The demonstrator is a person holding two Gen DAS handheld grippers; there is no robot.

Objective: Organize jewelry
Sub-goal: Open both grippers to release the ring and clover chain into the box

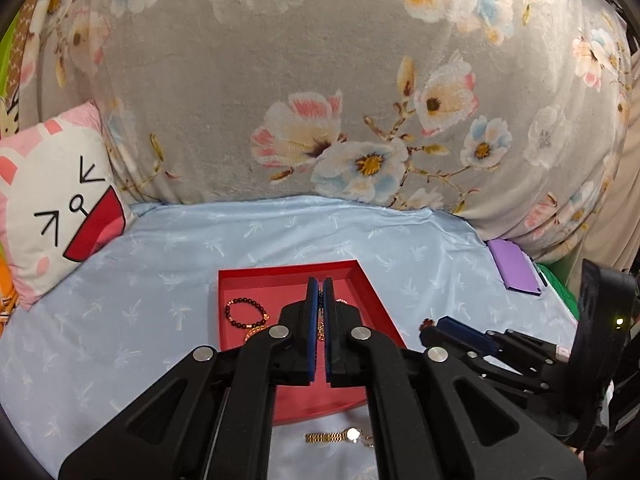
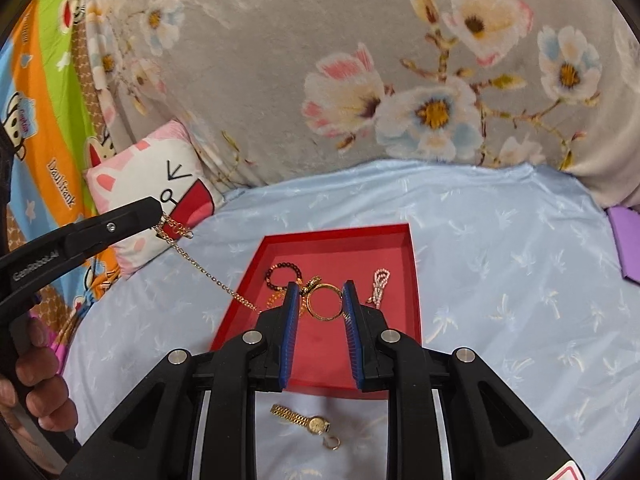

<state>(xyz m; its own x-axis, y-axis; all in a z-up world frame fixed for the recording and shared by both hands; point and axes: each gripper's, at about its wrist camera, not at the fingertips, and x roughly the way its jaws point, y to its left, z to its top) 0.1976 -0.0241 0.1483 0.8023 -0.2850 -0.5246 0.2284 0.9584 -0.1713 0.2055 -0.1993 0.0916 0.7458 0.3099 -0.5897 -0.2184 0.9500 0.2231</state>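
Observation:
A red tray [image 1: 288, 274] [image 2: 340, 236] lies on the light blue sheet. In it are a black bead bracelet [image 1: 244, 312] [image 2: 282, 274] and a pearl piece [image 2: 378, 288]. My left gripper [image 1: 320, 284] [image 2: 160, 216] is shut on a gold chain [image 2: 208, 276], held up left of the tray; the chain slopes down to the tray's left side. My right gripper [image 2: 322, 296] [image 1: 430, 326] is shut on a gold ring-shaped bangle [image 2: 326, 302] above the tray. A gold watch [image 1: 332, 436] [image 2: 304, 420] and a small ring [image 2: 334, 444] lie on the sheet in front of the tray.
A cartoon-face pillow [image 1: 60, 200] [image 2: 152, 176] leans at the left. A grey floral blanket [image 1: 320, 80] rises behind the tray. A purple flat object [image 1: 516, 268] [image 2: 624, 240] lies at the right. A person's hand [image 2: 40, 380] grips the left gripper's handle.

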